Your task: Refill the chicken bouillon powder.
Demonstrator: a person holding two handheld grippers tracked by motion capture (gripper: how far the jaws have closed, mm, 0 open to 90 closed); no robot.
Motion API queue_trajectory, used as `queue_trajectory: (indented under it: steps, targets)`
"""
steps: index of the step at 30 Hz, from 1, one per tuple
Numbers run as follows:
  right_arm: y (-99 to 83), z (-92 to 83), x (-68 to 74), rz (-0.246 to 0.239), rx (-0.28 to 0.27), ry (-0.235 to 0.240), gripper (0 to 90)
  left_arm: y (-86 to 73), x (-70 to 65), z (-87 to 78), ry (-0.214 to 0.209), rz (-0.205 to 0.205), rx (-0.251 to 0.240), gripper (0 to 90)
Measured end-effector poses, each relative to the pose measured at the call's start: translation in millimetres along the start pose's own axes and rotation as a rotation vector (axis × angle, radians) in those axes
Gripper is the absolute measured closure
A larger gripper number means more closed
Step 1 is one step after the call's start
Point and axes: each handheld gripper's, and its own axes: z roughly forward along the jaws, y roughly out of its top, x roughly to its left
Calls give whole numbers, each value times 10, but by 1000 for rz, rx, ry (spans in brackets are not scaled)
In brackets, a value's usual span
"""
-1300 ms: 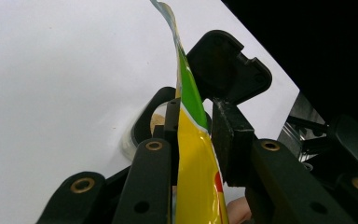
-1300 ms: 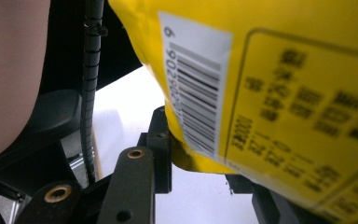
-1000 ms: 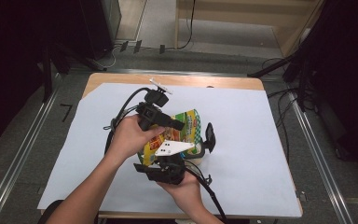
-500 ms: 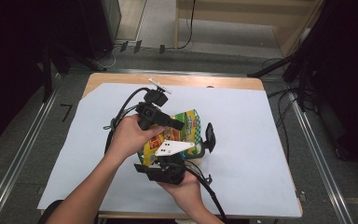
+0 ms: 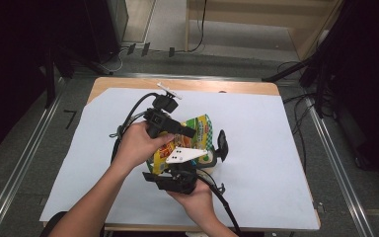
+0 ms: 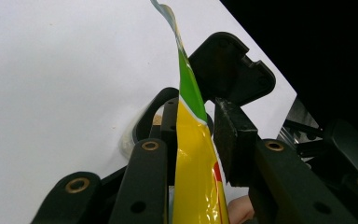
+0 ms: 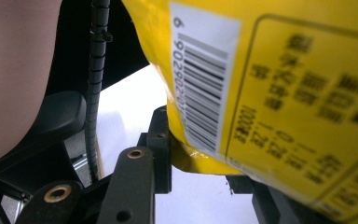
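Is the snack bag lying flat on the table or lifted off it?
Lifted: the snack bag hangs edge-up between left gripper and right gripper.

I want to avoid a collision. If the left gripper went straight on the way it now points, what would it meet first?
The yellow and green snack bag already stands between the jaws of the left gripper, which have just been opening. Beyond it, the other gripper's black jaw looks closest, then the white table cover; depth is unclear.

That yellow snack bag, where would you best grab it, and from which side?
Probably by its flat sealed edges, with the jaws closing across the thin film from either face. The snack bag is puffy in the middle but thin at its rims: the left gripper has the green-and-yellow edge standing between its jaws, and the right gripper bites the bottom seam near the barcode.
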Motion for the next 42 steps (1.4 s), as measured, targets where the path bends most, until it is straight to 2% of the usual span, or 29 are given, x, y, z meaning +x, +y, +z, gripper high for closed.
queue_trajectory:
  steps: [42]
  targets:
    - [-6, 5, -2, -33, 2, -13, 685, -1, -21, 4, 33, 16, 2, 749]
